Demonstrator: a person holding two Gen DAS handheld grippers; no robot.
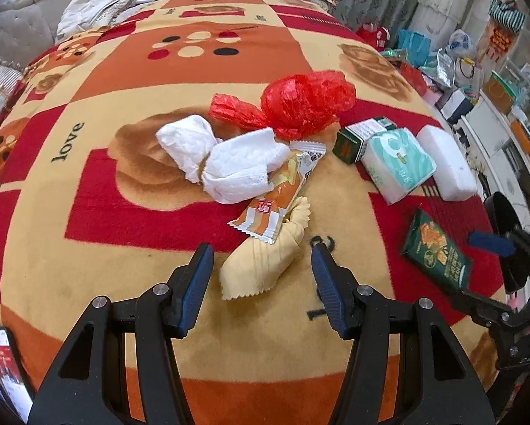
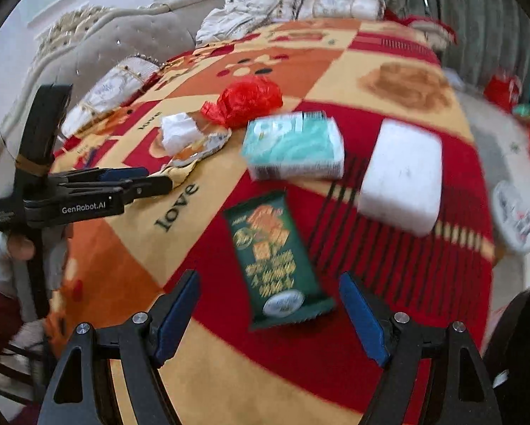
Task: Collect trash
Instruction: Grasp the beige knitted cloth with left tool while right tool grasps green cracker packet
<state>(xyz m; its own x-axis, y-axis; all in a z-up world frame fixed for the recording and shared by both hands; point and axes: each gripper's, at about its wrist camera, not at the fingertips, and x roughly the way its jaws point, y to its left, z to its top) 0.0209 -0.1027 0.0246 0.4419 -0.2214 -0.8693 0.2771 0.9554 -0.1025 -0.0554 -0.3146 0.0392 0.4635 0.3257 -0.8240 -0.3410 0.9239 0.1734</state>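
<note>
Both my grippers hang open over trash scattered on the red, orange and cream patterned blanket of the bed.

My left gripper gapes around the near end of a crumpled pale yellow cloth, its pads not touching it. My right gripper stands wide either side of a flat green snack packet. Farther off lie white crumpled tissues, an orange snack wrapper and a knotted red plastic bag, contents hidden.
</note>
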